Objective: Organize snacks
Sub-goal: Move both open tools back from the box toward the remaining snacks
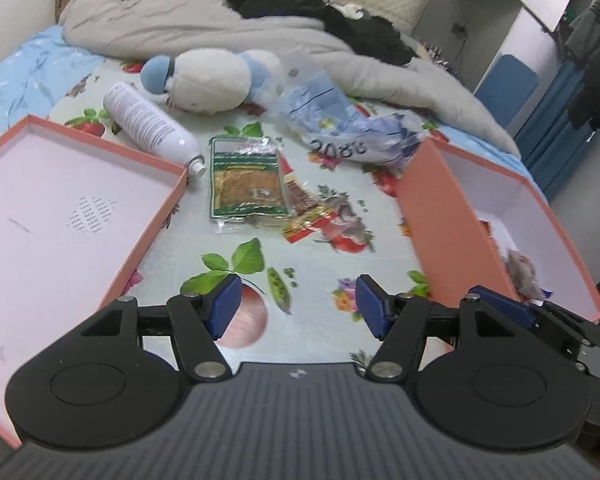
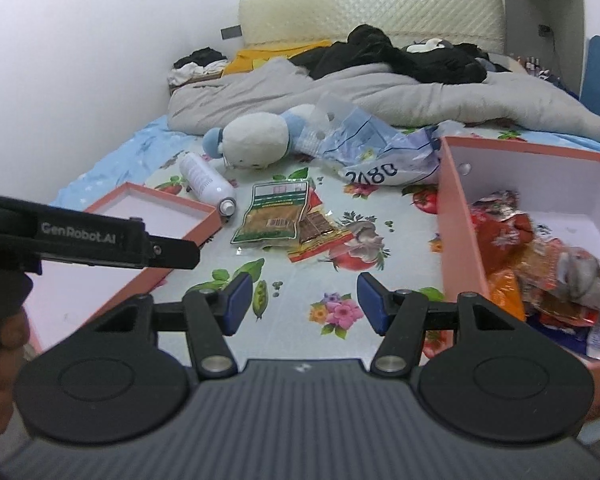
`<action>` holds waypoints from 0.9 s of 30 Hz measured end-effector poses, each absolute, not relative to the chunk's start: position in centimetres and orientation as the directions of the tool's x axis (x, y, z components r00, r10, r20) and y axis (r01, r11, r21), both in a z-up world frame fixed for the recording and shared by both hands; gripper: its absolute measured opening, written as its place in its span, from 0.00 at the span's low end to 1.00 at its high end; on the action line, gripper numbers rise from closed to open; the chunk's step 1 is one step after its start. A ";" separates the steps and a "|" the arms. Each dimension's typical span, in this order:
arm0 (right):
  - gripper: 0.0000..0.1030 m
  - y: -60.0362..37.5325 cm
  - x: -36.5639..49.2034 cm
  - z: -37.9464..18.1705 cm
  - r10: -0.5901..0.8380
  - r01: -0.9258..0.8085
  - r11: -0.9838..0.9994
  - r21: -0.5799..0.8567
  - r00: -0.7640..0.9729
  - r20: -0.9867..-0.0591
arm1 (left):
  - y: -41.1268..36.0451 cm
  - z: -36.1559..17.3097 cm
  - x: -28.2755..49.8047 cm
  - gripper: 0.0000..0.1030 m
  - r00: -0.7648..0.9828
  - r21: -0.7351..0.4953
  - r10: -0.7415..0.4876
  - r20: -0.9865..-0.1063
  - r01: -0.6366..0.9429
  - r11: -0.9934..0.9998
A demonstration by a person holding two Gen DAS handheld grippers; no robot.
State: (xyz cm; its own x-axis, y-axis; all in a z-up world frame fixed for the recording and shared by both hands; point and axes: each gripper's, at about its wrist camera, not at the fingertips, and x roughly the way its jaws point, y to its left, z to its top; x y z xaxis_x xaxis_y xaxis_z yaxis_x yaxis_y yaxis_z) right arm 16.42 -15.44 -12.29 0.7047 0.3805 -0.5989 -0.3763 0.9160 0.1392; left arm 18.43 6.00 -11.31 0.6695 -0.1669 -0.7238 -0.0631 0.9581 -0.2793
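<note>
Both grippers, left gripper (image 1: 298, 306) and right gripper (image 2: 300, 304), are spread, holding nothing. Take the green snack packet (image 1: 247, 178) by its near edge (lying flat, overlaps the red packet (image 1: 305, 216)), then drop it in the right box (image 2: 455, 236).

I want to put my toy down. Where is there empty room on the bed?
The flowered sheet between the shallow lid and the deep box is bare. The lid's inside is bare too. It's crowded by the green snack packet, bottle and plush.
</note>
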 end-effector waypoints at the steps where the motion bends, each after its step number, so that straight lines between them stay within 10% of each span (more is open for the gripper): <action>1: 0.59 -15.1 17.1 -12.8 0.379 -0.376 0.916 0.138 0.702 -0.603 | 6.3 -11.9 19.3 0.69 0.663 -0.277 -0.168 -0.730 -0.063 0.959; 14: 0.68 -12.2 26.9 -19.7 0.366 -0.409 0.909 0.076 0.698 -0.615 | 7.7 -17.9 31.3 0.91 0.658 -0.242 -0.169 -0.734 -0.020 0.970; 16: 0.82 -11.9 27.9 -20.6 0.366 -0.409 0.909 0.080 0.694 -0.620 | 7.5 -18.7 32.9 0.92 0.657 -0.209 -0.143 -0.740 -0.023 0.978; 27: 0.83 -11.0 31.0 -23.5 0.373 -0.387 0.912 0.135 0.649 -0.663 | 7.2 -22.7 36.9 0.92 0.634 -0.159 -0.119 -0.764 -0.006 0.987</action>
State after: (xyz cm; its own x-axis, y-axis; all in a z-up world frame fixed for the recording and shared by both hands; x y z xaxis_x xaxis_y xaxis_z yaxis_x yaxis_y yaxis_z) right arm 30.99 -11.04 -23.54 0.6490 0.3731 -0.6631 -0.3865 0.9123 0.1351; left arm 36.94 7.20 -22.73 0.6336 -0.1192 -0.7644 -0.0064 0.9872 -0.1592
